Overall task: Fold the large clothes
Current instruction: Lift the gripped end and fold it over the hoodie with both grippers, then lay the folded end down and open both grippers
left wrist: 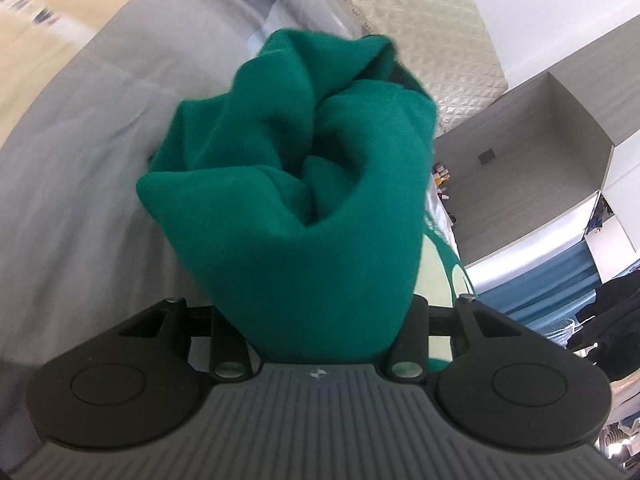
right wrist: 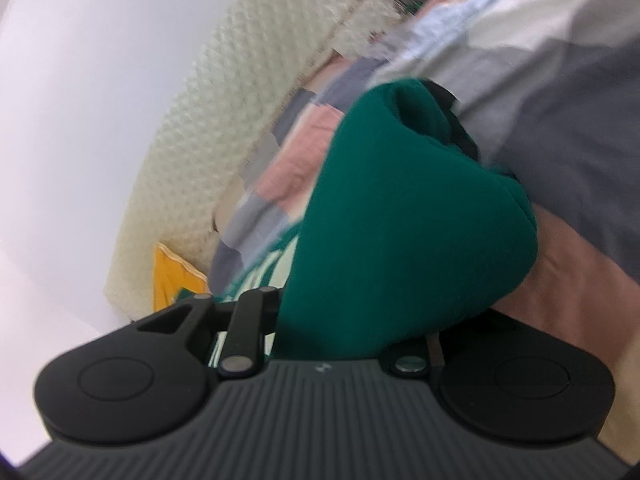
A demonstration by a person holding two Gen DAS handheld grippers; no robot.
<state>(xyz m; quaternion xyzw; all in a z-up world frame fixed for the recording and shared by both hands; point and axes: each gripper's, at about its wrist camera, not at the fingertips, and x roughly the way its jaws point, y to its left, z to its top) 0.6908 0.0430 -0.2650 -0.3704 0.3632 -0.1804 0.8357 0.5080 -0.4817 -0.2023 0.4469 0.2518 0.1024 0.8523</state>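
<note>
A green garment with pale lettering is bunched in front of both cameras. In the left wrist view the green garment (left wrist: 288, 184) fills the space between the fingers of my left gripper (left wrist: 320, 320), which is shut on it; the fingertips are hidden by cloth. In the right wrist view the same green garment (right wrist: 400, 232) is wadded between the fingers of my right gripper (right wrist: 352, 320), which is shut on it. The cloth is lifted above a bed with a grey, pink and cream patchwork cover (right wrist: 560, 160).
The grey bed cover (left wrist: 80, 160) lies left of the left gripper. A cream quilted headboard (left wrist: 432, 32) stands behind. Grey cabinets (left wrist: 540, 160) and dark clothes (left wrist: 612, 320) are at right. A yellow object (right wrist: 172, 276) sits by the headboard (right wrist: 224, 120).
</note>
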